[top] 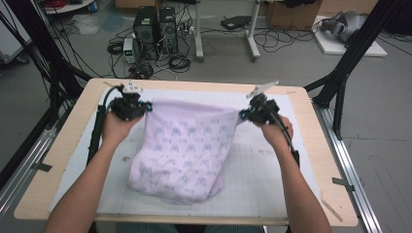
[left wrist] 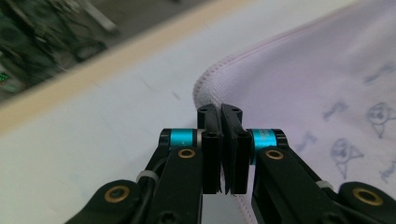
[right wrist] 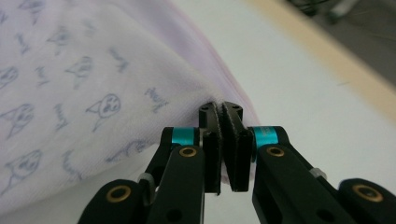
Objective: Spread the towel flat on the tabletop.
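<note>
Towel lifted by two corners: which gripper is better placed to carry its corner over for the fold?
Probably neither; slight edge to the right. Both the left gripper and right gripper are clamped on corners of the towel, but the cloth bunches toward the left side, leaving bare mat beside the right.

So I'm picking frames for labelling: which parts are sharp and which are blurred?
High view: evenly lit, slightly soft. Left gripper view: left hand-held gripper sharp, towel print soft, background blurred. Right gripper view: right hand-held gripper sharp, table edge blurred.
</note>
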